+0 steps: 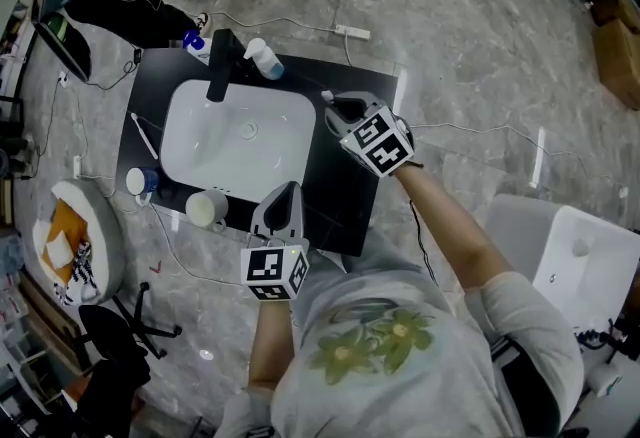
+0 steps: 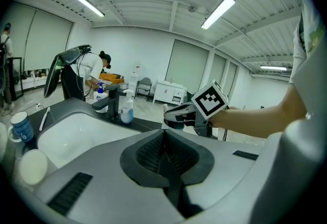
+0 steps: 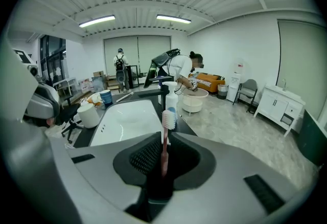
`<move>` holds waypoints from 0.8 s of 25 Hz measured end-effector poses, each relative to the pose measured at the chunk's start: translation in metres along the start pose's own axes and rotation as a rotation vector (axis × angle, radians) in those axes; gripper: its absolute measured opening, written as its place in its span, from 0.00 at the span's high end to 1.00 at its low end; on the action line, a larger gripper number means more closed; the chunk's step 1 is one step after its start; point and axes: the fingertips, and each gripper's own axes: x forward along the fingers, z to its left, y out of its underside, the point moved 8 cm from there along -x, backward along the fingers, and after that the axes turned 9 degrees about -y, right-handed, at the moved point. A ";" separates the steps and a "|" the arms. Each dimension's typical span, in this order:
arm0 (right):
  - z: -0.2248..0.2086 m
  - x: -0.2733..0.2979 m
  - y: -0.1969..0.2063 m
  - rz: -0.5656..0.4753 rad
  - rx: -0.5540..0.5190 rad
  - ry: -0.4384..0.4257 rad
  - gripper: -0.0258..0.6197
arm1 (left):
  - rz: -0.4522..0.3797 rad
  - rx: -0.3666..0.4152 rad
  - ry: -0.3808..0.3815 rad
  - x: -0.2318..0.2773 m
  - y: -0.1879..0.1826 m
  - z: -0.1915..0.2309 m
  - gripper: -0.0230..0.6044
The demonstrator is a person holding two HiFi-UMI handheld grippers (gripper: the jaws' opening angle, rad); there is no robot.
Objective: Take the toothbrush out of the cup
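A pink-handled toothbrush (image 3: 164, 138) with a white and blue head stands upright between the jaws of my right gripper (image 3: 162, 156), which is shut on it. In the head view that gripper (image 1: 338, 108) hovers over the right end of the black counter (image 1: 340, 196), beside the white basin (image 1: 235, 136). A white cup (image 1: 207, 209) sits at the basin's front left corner, far from the brush. My left gripper (image 1: 284, 194) is shut and empty above the counter's front edge, just right of that cup (image 2: 31, 166). In its own view the left gripper (image 2: 166, 159) shows nothing between its fingers.
A blue cup (image 1: 143, 181) and a second toothbrush (image 1: 143, 136) lie on the counter's left side. The black faucet (image 1: 220, 61) and a soap bottle (image 1: 265, 58) stand behind the basin. A person (image 3: 181, 72) bends over a tub beyond. Cables run across the floor.
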 end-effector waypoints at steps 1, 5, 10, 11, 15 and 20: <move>0.000 0.000 0.001 0.011 -0.006 0.008 0.88 | -0.002 -0.001 -0.001 -0.001 0.000 -0.001 0.93; 0.003 0.001 -0.001 0.047 -0.065 0.030 0.88 | -0.008 -0.004 -0.006 -0.004 0.000 0.001 0.93; 0.006 0.001 -0.001 0.030 -0.064 0.004 0.88 | -0.010 -0.011 -0.018 -0.009 0.002 0.006 0.93; 0.007 -0.001 -0.001 0.027 -0.060 0.001 0.88 | -0.011 -0.012 -0.020 -0.010 0.002 0.007 0.93; 0.012 -0.007 -0.004 0.003 -0.048 -0.003 0.88 | -0.014 -0.014 -0.017 -0.015 0.004 0.007 0.93; 0.017 -0.016 -0.014 -0.035 -0.028 0.007 0.88 | -0.018 -0.010 -0.004 -0.018 0.002 0.008 0.93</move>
